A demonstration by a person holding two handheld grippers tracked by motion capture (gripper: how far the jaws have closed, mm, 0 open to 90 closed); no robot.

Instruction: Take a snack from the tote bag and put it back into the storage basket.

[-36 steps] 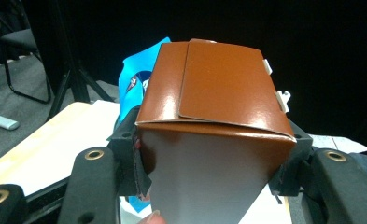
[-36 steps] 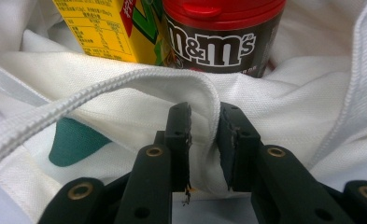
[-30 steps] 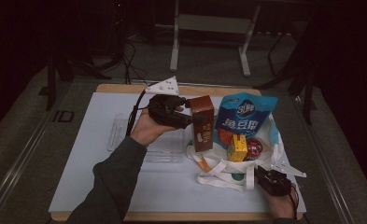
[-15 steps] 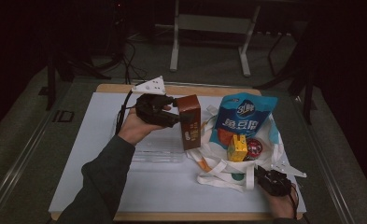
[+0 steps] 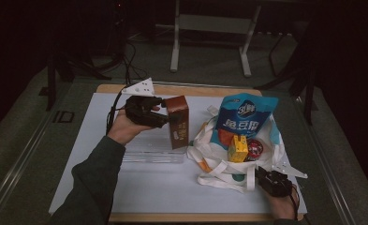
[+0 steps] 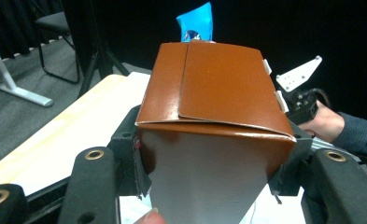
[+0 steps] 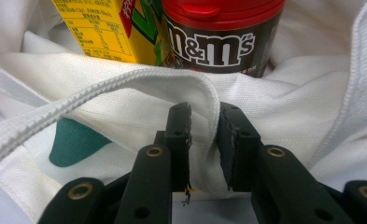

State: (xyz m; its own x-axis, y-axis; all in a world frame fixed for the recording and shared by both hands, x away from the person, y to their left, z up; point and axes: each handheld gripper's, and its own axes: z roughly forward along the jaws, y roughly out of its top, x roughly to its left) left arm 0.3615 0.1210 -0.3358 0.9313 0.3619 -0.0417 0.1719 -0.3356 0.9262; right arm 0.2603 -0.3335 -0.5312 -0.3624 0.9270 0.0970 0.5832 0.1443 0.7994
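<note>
Left tool (image 5: 165,118) clamps the brown carton (image 5: 178,122) between its jaws, holding it upright above the tabletop (image 5: 102,122), just left of the white tote bag (image 5: 219,159). Right tool (image 5: 266,177), at the bag's near right corner, has its jaws nearly closed, pinching a fold of the bag's white fabric (image 7: 204,116). Inside the bag lie a blue snack pouch (image 5: 245,117), a yellow juice box (image 5: 238,148) and a red-lidded M&M's tub (image 5: 254,149).
</note>
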